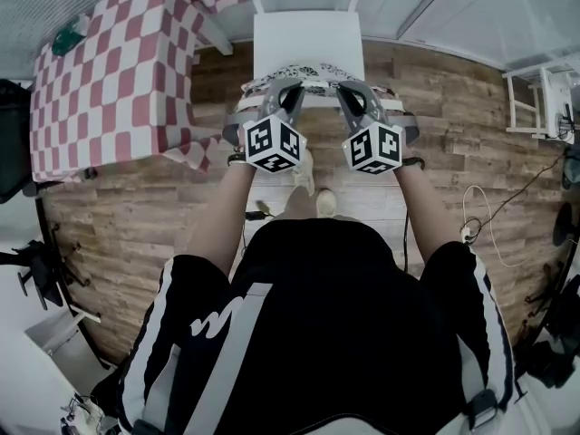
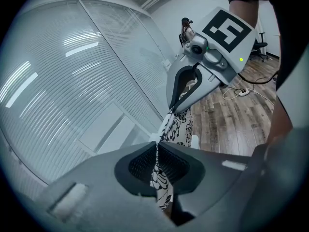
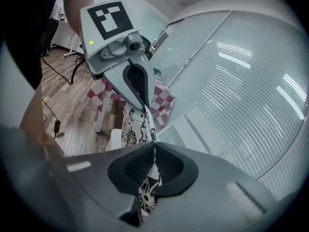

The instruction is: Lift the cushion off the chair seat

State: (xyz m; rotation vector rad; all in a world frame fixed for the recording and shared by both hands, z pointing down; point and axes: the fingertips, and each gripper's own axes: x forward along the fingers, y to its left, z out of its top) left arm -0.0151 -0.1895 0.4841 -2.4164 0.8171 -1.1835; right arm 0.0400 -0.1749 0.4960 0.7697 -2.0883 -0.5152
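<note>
a white chair (image 1: 306, 36) stands straight ahead with a blind-covered glass wall (image 2: 72, 81) behind it, closing the way forward. on the left a bench (image 1: 109, 89) draped in red-and-white checked cloth crowds the chair, its hanging cloth near the left gripper (image 1: 292, 96). on the right the wood floor (image 1: 453, 116) lies open as far as a white rack (image 1: 535, 98), with a white cable (image 1: 468, 232) trailing across it.

A red-checked tablecloth (image 1: 109, 80) hangs left of a cable (image 1: 489, 211) lying on the wood floor (image 1: 444, 120).

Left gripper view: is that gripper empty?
No: the left gripper is shut on the black-and-white patterned cushion, whose fabric runs between its jaws.
</note>
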